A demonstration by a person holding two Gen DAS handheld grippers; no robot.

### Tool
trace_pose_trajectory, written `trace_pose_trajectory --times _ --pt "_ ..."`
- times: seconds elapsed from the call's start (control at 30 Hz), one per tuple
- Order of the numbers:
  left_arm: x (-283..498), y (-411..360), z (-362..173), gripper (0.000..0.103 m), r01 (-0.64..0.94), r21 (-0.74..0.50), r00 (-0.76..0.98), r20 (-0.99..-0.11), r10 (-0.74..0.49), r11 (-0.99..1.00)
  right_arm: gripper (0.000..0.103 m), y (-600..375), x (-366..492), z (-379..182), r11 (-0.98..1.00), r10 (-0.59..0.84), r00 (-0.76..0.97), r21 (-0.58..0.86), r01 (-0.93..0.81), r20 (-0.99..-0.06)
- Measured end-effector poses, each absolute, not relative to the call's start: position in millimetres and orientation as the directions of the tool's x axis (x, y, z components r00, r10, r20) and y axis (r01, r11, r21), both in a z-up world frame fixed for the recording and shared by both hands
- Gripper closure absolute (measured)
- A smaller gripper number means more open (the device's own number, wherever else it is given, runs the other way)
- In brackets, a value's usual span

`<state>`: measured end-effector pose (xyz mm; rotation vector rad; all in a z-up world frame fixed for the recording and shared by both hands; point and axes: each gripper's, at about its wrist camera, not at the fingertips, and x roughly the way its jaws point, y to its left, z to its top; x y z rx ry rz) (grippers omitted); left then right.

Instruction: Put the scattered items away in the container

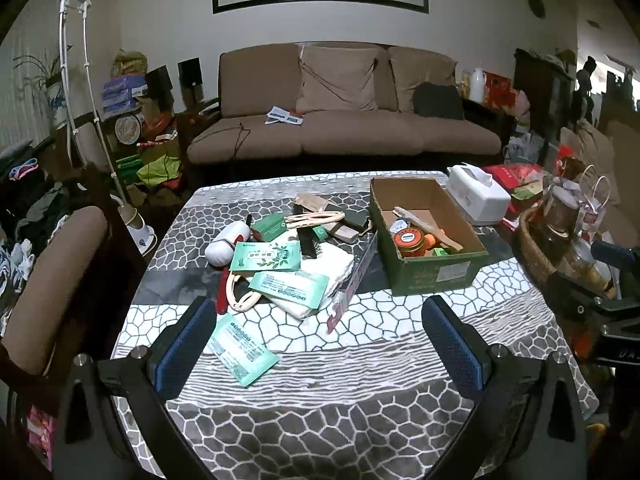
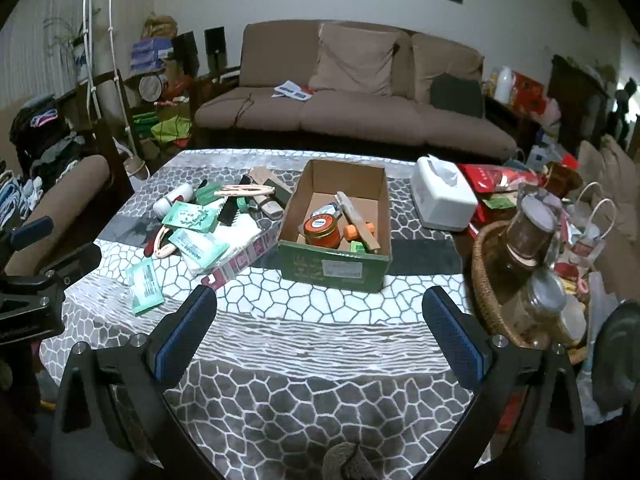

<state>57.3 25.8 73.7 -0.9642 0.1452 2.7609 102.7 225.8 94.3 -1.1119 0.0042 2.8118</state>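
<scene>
Both tongs — left tongs (image 1: 320,340), right tongs (image 2: 320,332) — spread wide, empty, held back over the counter (image 1: 360,360) to survey green packets (image 1: 240,350) beside the half-filled box (image 1: 436,272).

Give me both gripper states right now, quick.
Left gripper: open, holding nothing, over the patterned tablecloth.
Right gripper: open, holding nothing, short of the green cardboard box.

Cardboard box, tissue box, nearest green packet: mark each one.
cardboard box (image 2: 336,270), right wrist view, green front wall.
tissue box (image 2: 444,200), right wrist view, white top.
nearest green packet (image 1: 240,350), left wrist view, printed face.
</scene>
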Motion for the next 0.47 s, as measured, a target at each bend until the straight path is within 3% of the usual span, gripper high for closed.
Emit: trace_pose_trajectory --times 0.47 --pt "55.0 27.1 68.2 0.0 -0.235 0.014 -0.749 -0.64 0.172 -0.972 0.0 227.2 103.4 92.5 -0.992 0.113 -0.723 -0.043 -0.115 -0.681"
